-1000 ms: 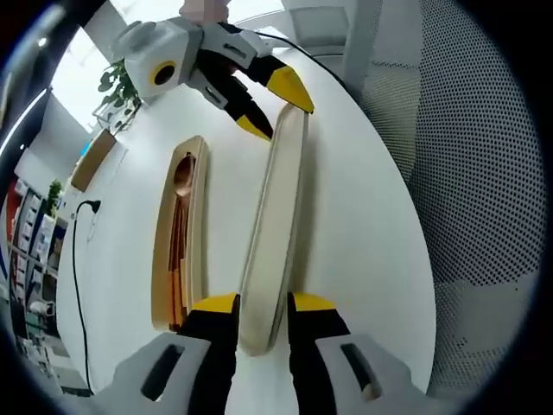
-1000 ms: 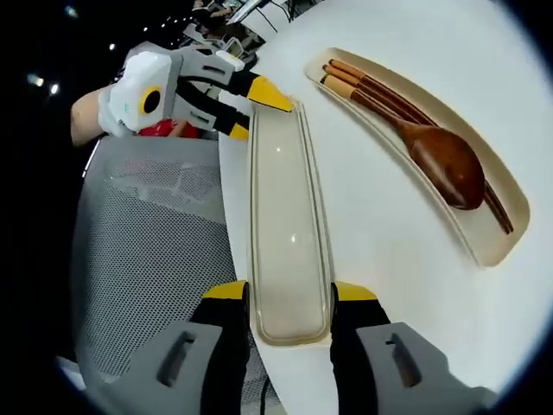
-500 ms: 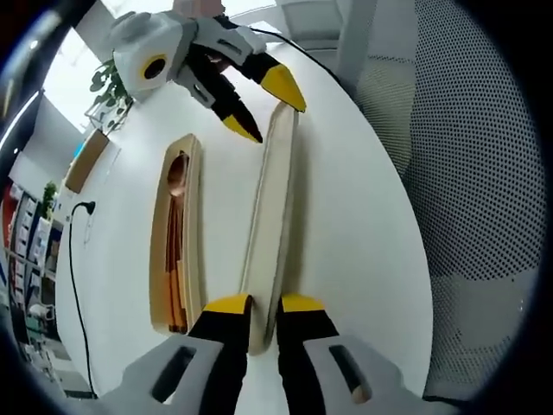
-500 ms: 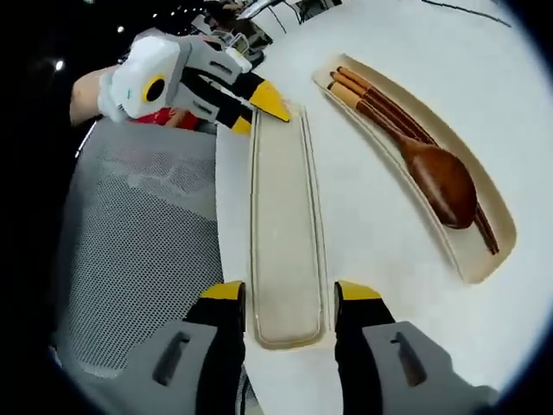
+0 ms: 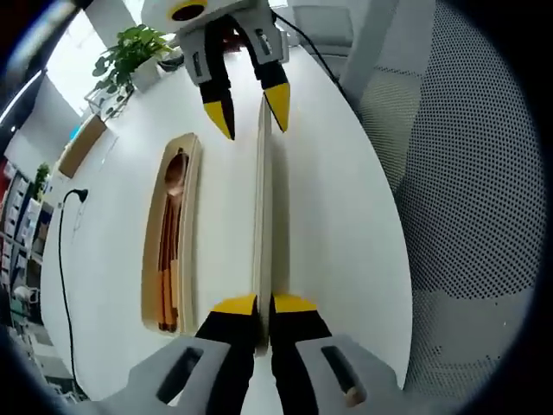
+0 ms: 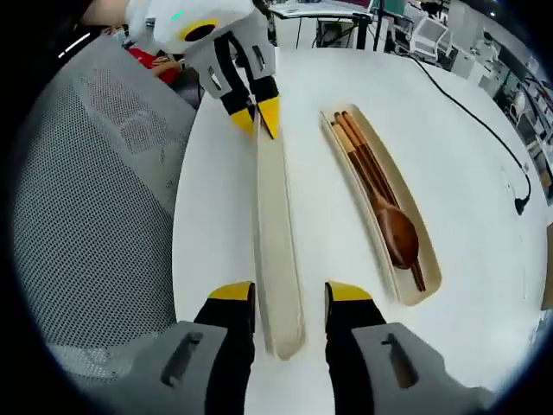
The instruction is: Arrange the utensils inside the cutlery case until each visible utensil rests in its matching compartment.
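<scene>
A long beige case lid (image 5: 262, 216) stands tipped on its long edge on the white table (image 5: 337, 225). My left gripper (image 5: 253, 304) is shut on its near end. My right gripper (image 5: 249, 112) straddles the far end with its jaws apart. In the right gripper view the lid (image 6: 276, 225) runs between my right gripper's (image 6: 289, 292) open jaws, gaps on both sides, up to the left gripper (image 6: 257, 115) pinching the other end. Beside the lid lies the case tray (image 5: 149, 251) (image 6: 428, 277), holding a wooden spoon (image 5: 175, 173) (image 6: 399, 235) and chopsticks (image 5: 164, 277) (image 6: 359, 151).
A grey mesh chair (image 5: 467, 173) (image 6: 95, 173) stands close along the table's edge next to the lid. A black cable (image 5: 60, 233) (image 6: 471, 112) trails over the table past the tray. A potted plant (image 5: 130, 56) stands at the far end.
The lid has turned from lying flat to standing on its edge. My left jaws have closed onto its end. The right jaws stayed apart.
</scene>
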Available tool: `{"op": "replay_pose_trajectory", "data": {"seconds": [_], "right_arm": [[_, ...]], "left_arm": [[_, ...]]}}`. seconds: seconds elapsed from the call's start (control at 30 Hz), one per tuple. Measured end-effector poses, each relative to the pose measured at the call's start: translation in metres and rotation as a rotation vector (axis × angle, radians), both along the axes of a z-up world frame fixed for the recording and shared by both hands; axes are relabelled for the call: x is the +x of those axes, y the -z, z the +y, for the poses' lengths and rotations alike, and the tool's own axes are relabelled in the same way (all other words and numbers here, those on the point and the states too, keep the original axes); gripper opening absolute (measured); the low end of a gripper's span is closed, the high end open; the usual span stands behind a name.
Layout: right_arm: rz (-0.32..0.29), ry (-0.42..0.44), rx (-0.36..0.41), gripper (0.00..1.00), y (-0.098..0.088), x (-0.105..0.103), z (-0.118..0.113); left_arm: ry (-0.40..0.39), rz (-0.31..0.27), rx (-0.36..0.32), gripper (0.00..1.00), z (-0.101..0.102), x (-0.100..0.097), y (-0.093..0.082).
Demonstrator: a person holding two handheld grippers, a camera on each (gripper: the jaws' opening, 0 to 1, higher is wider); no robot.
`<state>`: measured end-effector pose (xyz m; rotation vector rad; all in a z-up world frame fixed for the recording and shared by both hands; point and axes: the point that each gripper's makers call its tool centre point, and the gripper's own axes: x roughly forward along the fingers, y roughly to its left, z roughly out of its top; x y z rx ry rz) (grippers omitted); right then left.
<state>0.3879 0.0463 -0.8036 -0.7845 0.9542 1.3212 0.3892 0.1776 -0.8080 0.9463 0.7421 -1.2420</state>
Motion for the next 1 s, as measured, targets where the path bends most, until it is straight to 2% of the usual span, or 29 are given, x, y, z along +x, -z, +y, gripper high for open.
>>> {"op": "replay_pose_trajectory", "data": {"seconds": [0.03, 0.1, 0.17, 0.2, 0.27, 0.4, 0.53, 0.6, 0.73, 0.77, 0.8, 0.9, 1.0], "right_arm": [[-0.007, -0.007, -0.002, 0.28, 0.001, -0.002, -0.001], [0.0, -0.051, -0.045, 0.21, 0.006, -0.009, -0.007], [-0.027, -0.094, -0.026, 0.06, 0.005, -0.01, -0.005], [-0.018, -0.115, -0.005, 0.03, 0.003, -0.011, -0.002], [0.002, -0.074, -0.006, 0.03, 0.002, -0.01, -0.004], [0.017, -0.099, -0.012, 0.03, 0.002, -0.011, -0.009], [0.033, -0.125, -0.013, 0.02, 0.003, -0.012, -0.01], [0.037, -0.147, -0.018, 0.02, 0.003, -0.013, -0.011], [0.009, -0.179, -0.018, 0.03, 0.002, -0.011, -0.012], [0.0, -0.169, -0.005, 0.03, 0.001, -0.01, -0.012], [-0.006, -0.151, 0.01, 0.04, 0.0, -0.008, -0.011], [0.029, -0.064, 0.042, 0.08, -0.004, -0.008, -0.015], [-0.013, -0.035, 0.074, 0.1, -0.012, -0.001, -0.016]], "left_arm": [[-0.004, 0.007, -0.002, 0.04, 0.0, -0.001, 0.0], [-0.022, 0.057, -0.043, 0.04, -0.004, -0.008, 0.0], [-0.074, 0.105, -0.079, 0.05, -0.006, -0.012, -0.001], [-0.063, 0.097, -0.076, 0.05, -0.005, -0.012, -0.001], [-0.049, 0.095, -0.083, 0.05, -0.005, -0.017, -0.001], [0.021, 0.075, -0.043, 0.11, 0.003, -0.026, 0.004], [0.013, 0.085, -0.062, 0.1, 0.003, -0.031, 0.003], [0.049, 0.059, -0.054, 0.05, 0.003, -0.031, 0.001], [0.003, 0.096, -0.073, 0.04, 0.001, -0.032, -0.004], [-0.006, 0.109, -0.086, 0.04, 0.001, -0.033, -0.006], [-0.027, 0.146, -0.121, 0.04, -0.002, -0.038, -0.009], [-0.096, 0.229, -0.205, 0.04, -0.008, -0.044, -0.018], [-0.149, 0.29, -0.236, 0.04, -0.011, -0.05, -0.023]]}}
